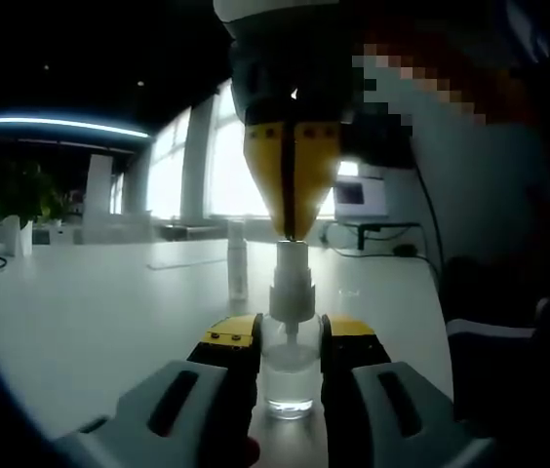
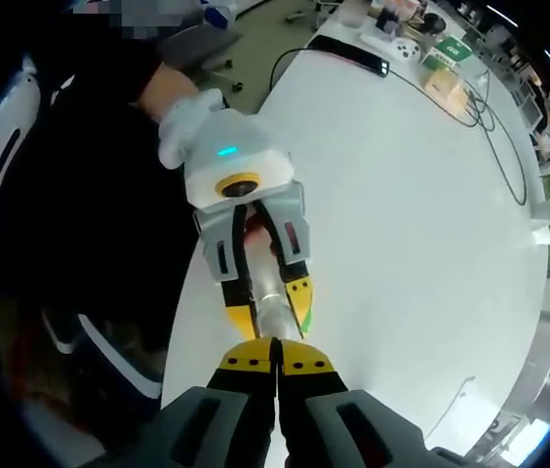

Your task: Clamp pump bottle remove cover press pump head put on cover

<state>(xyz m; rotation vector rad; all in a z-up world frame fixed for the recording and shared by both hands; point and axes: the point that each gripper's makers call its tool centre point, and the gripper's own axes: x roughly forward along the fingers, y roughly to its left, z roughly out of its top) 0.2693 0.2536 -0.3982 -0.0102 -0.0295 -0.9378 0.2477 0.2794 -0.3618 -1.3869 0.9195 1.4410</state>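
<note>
A clear pump bottle (image 1: 290, 380) stands upright on the white table (image 1: 90, 312), and my left gripper (image 1: 290, 331) is shut on its body from both sides. My right gripper (image 1: 293, 234) comes down from above with its yellow jaws shut, its tip resting on the white pump head (image 1: 292, 265). A slim clear cover (image 1: 237, 261) stands on the table just behind and to the left of the bottle. In the right gripper view I look straight down over my right gripper (image 2: 277, 359) onto the bottle (image 2: 273, 320), which sits between the left gripper's (image 2: 271, 310) yellow tips.
The bottle is close to the table's edge (image 2: 182, 331), beside a person in dark clothes (image 2: 80, 195). A monitor (image 1: 361, 195) and cables (image 2: 494, 127) lie toward the far end, with small boxes (image 2: 441, 58). A plant (image 1: 21, 195) stands far left.
</note>
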